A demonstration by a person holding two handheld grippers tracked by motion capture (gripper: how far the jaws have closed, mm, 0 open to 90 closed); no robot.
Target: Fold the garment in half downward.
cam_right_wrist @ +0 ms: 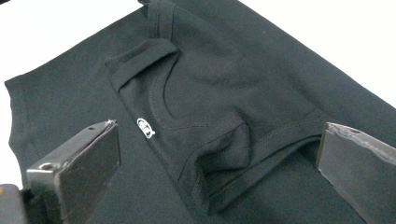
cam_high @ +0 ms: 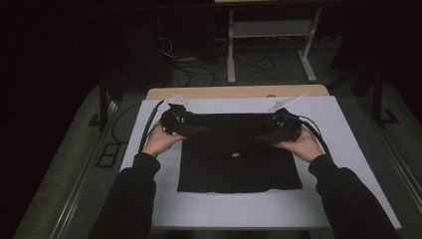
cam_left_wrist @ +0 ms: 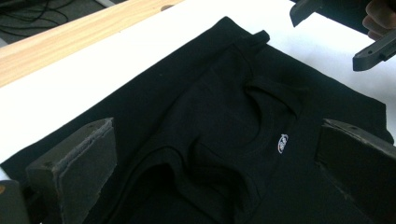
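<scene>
A black garment (cam_high: 239,159) lies folded flat on the white board (cam_high: 348,129), with its top part turned down so the neckline and a small white label (cam_high: 235,155) face up. My left gripper (cam_high: 199,132) hovers open over the garment's upper left, its jaws wide apart around a folded sleeve opening (cam_left_wrist: 205,163). My right gripper (cam_high: 261,139) is open over the upper right, its jaws straddling the other sleeve fold (cam_right_wrist: 233,154). The label (cam_left_wrist: 283,143) (cam_right_wrist: 145,127) sits below the neckline seam. The right gripper (cam_left_wrist: 369,51) also appears at the top right of the left gripper view.
The white board rests on a wooden table whose far edge (cam_high: 239,91) shows beyond it. Behind stand a white desk frame (cam_high: 268,30) and floor cables (cam_high: 194,69). Bare board lies on either side of the garment and in front of it.
</scene>
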